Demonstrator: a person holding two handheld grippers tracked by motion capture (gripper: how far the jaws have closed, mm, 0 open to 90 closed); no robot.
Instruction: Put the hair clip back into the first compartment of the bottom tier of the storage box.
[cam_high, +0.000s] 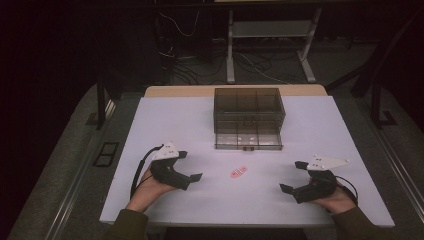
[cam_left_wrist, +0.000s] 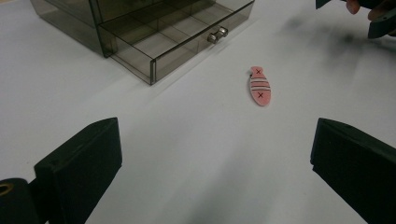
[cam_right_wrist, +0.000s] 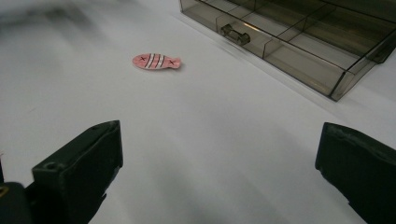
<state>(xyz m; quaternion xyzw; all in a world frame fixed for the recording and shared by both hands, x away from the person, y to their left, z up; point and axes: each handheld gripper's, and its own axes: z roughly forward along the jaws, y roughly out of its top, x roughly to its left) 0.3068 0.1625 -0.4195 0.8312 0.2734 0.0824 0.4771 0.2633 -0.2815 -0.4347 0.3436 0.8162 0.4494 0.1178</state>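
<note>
I have the left gripper (cam_high: 191, 165) low over the near left part of the white table (cam_high: 165, 130), its jaws spread wide with nothing between them. The right gripper (cam_high: 292, 176) sits over the near right part, also spread wide and empty. Both point inward, toward the middle of the table.

Between them, slightly nearer the left gripper, lies a small pink fish (cam_high: 238, 172), flat on the table top and touching neither gripper. In the left gripper view the fish (cam_left_wrist: 259, 85) lies ahead of my jaws and a little to the right, with pale stripes across its body and two small dark crosses on it. In the right gripper view the fish (cam_right_wrist: 156, 61) lies ahead and to the left, well apart from the jaws.

Beyond the fish, at the far middle of the table, stands a smoky clear drawer box (cam_high: 249, 107). Its bottom drawer (cam_high: 248, 140) is pulled out toward me, and I can see its dividers and a small metal knob (cam_left_wrist: 217, 35) on the front. The fish is near the drawer front but outside it.
</note>
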